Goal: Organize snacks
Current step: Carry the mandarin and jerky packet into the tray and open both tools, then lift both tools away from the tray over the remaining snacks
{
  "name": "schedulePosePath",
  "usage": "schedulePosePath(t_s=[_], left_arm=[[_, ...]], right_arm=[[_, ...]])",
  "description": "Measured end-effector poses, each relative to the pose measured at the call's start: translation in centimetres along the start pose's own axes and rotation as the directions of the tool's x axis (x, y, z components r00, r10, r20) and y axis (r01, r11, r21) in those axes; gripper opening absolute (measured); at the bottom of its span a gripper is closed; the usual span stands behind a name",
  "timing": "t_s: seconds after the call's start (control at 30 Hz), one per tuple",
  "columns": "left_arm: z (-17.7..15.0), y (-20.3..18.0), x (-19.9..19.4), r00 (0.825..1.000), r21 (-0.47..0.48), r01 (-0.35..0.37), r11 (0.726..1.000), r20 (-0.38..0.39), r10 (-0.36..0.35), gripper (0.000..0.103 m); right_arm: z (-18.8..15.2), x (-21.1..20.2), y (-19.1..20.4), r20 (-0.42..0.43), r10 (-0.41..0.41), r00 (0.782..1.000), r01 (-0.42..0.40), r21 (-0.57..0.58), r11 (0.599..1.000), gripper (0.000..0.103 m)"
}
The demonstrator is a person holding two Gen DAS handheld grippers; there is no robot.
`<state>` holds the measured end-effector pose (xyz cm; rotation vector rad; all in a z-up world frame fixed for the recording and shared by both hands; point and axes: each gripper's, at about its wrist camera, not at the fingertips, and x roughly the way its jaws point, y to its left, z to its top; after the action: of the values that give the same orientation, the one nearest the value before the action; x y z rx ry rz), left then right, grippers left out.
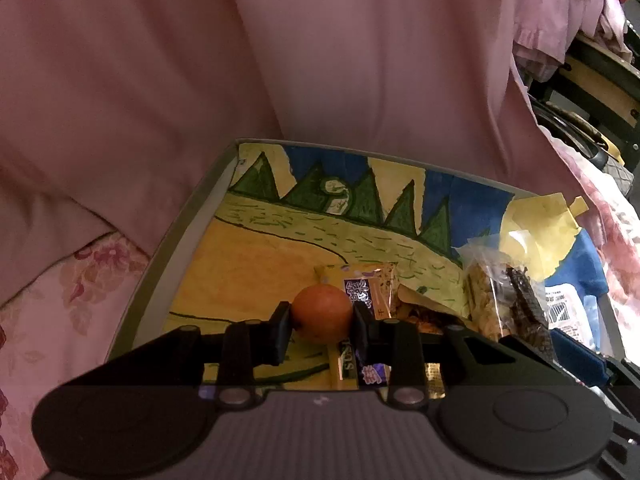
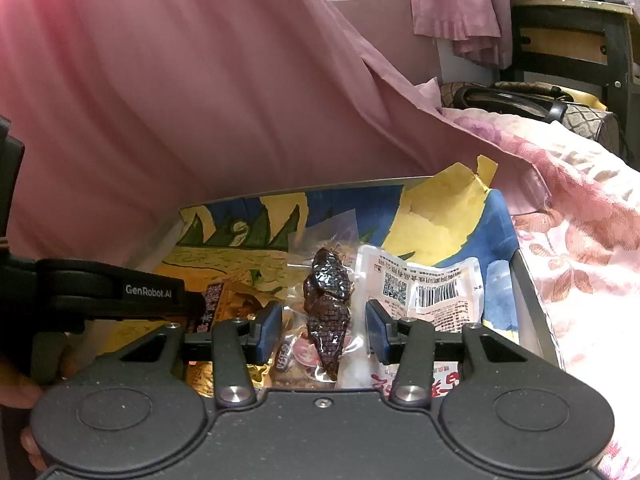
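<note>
Your left gripper (image 1: 322, 320) pinches a round orange fruit (image 1: 322, 312) above the painted grey tray (image 1: 176, 240), near its front edge. Your right gripper (image 2: 324, 320) stands spread around a dark dried snack in clear wrap (image 2: 326, 312), beside a white barcoded packet (image 2: 432, 292) toward the tray's right edge.

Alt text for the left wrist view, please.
The left gripper is shut on a small orange fruit above a grey tray lined with a painted landscape. Snack packets, including a clear bag, lie at its right; pink fabric fills the background.
</note>
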<state>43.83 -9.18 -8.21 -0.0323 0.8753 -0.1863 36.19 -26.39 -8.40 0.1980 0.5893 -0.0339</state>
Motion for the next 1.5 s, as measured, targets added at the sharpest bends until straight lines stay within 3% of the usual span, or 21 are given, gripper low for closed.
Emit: schedulePosePath(t_s=[0.13, 0.23, 0.3, 0.43, 0.73, 1.07, 1.5], left_arm=[[0.1, -0.2, -0.2, 1.000, 0.000, -0.003, 1.000, -0.009, 0.003, 0.039], [0.1, -0.2, -0.6, 1.000, -0.008, -0.005, 1.000, -0.014, 0.005, 0.053], [0.2, -0.2, -1.1, 1.000, -0.013, -0.010, 1.000, -0.005, 0.010, 0.055], [0.5, 0.1, -2.7, 1.000, -0.024, -0.021, 0.999, 0.023, 0.022, 0.074], [1.4, 1.0, -7.6, 0.994, -0.052, -0.032, 0.998, 0.104, 0.037, 0.091], [-0.2, 1.3, -15.0, 0.969, -0.072, -0.037, 0.997, 0.241, 0.053, 0.099], [-5.5, 3.4, -23.8, 0.932, -0.101, -0.047, 0.994, 0.354, 0.080, 0.103]], right_arm=[[0.0, -0.1, 0.1, 0.000, -0.002, 1.000, 0.002, -0.004, 1.000, 0.049], [0.0, -0.2, 0.0, 0.002, -0.006, 1.000, 0.006, -0.008, 1.000, 0.050], [0.1, -0.5, 0.0, 0.005, -0.011, 1.000, 0.011, -0.012, 1.000, 0.054], [0.5, -1.3, 0.1, 0.027, -0.013, 1.000, 0.013, -0.023, 1.000, 0.062], [1.3, -4.9, 0.7, 0.089, -0.003, 0.996, 0.008, -0.049, 0.999, 0.081], [2.1, -12.2, 1.1, 0.227, 0.014, 0.974, 0.004, -0.077, 0.997, 0.097], [0.4, -21.3, 1.6, 0.338, 0.019, 0.941, 0.013, -0.093, 0.996, 0.102]])
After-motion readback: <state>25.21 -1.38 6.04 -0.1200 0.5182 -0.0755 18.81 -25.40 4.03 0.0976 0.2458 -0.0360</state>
